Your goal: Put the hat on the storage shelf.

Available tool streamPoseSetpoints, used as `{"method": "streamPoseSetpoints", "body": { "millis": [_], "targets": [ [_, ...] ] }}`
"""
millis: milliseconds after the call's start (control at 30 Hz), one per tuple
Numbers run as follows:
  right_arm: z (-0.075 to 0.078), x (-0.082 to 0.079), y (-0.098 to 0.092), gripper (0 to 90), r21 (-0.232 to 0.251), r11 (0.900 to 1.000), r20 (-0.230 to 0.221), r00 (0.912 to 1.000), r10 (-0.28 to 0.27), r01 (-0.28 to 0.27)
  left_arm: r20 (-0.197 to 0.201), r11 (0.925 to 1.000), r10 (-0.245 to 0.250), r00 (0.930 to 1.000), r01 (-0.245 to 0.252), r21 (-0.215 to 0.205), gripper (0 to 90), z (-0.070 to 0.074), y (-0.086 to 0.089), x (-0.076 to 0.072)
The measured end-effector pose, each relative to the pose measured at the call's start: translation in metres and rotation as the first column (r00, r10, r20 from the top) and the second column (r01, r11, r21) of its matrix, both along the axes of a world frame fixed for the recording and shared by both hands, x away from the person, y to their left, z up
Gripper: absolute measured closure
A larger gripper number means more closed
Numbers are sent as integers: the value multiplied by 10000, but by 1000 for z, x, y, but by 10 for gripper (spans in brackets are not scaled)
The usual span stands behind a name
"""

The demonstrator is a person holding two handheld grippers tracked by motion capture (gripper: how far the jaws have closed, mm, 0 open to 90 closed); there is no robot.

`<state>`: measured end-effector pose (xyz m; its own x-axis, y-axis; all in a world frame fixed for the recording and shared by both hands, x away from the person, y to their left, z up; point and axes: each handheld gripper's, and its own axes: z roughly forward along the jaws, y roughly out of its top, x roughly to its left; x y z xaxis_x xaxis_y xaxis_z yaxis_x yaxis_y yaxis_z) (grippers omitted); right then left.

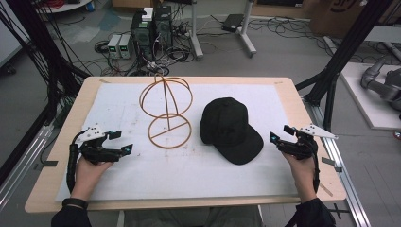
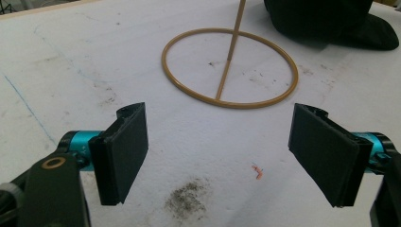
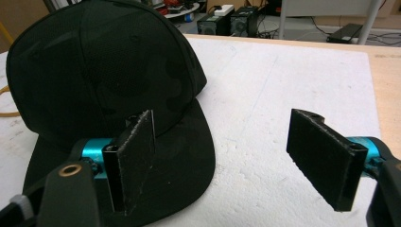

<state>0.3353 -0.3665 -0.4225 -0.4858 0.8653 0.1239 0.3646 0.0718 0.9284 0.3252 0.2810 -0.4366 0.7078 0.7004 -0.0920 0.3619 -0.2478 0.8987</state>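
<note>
We list a black cap on the tabletop, just beside the right hand-held gripper, whose jaws stand apart. A wire stand rises near the left hand-held gripper, jaws likewise apart; its upper loops seem upright.

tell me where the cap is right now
In the high view the cap lies on the white mat, right of centre, beside the wire stand and left of the right claw, brim toward the person.
</note>
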Motion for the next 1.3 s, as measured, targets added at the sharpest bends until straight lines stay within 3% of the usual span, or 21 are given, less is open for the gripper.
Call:
{"method": "streamPoseSetpoints", "body": {
  "millis": [267, 467, 567, 600, 800, 833, 900, 967, 1033, 1067, 1100, 1167, 1300],
  "targets": [
    [0, 1, 0, 243, -16, 10000, 42, 10000, -12, 12, 126, 9990, -438, 9990, 438, -14, 209, 3, -11, -2],
    [0, 0, 0, 243, 16, 10000, 13, 10000, -48, 48, 291, 9946, -1040, 9941, 1040, 30, 210, 11, -32, -1],
    [1, 0, 0, 242, 62, 10000, 13, 10000, -39, 39, 332, 9903, -1389, 9898, 1388, 42, 213, 15, -48, 0],
    [1, -1, 1, 242, 38, 10000, 20, 10000, -32, 32, 306, 9859, -1673, 9854, 1672, 56, 214, 16, -59, 1],
    [0, -1, 1, 243, -24, 10000, 26, 10000, -43, 43, 302, 9747, -2231, 9743, 2226, 198, 221, 15, -82, 2],
    [0, -2, 0, 242, 6, 10000, 11, 10000, -64, 64, 322, 9694, -2453, 9689, 2448, 186, 222, 14, -93, 2],
    [0, -2, -1, 243, -5, 9999, 2, 9999, -102, 102, 314, 9682, -2500, 9677, 2496, 170, 227, 14, -96, 2],
    [0, -3, -2, 243, -9, 9999, 23, 9999, -110, 110, 374, 9618, -2736, 9611, 2735, 90, 229, 14, -110, 2],
    [0, -4, -3, 243, -3, 9999, 32, 9999, -148, 148, 376, 9615, -2748, 9608, 2747, 81, 233, 14, -115, 2],
    [0, -4, -3, 243, -5, 9999, 38, 9999, -151, 151, 425, 9566, -2914, 9557, 2914, 61, 234, 14, -124, 2],
    [0, -4, -4, 243, -15, 9999, 63, 9998, -163, 163, 425, 9566, -2914, 9557, 2914, 61, 237, 14, -124, 2],
    [1, -5, -5, 243, -1, 9998, 35, 9998, -174, 174, 493, 9505, -3107, 9492, 3107, 89, 238, 15, -138, 3],
    [1, -6, -5, 243, 16, 9998, 53, 9998, -193, 193, 519, 9487, -3163, 9472, 3159, 167, 241, 15, -150, 4]
  ]
}}
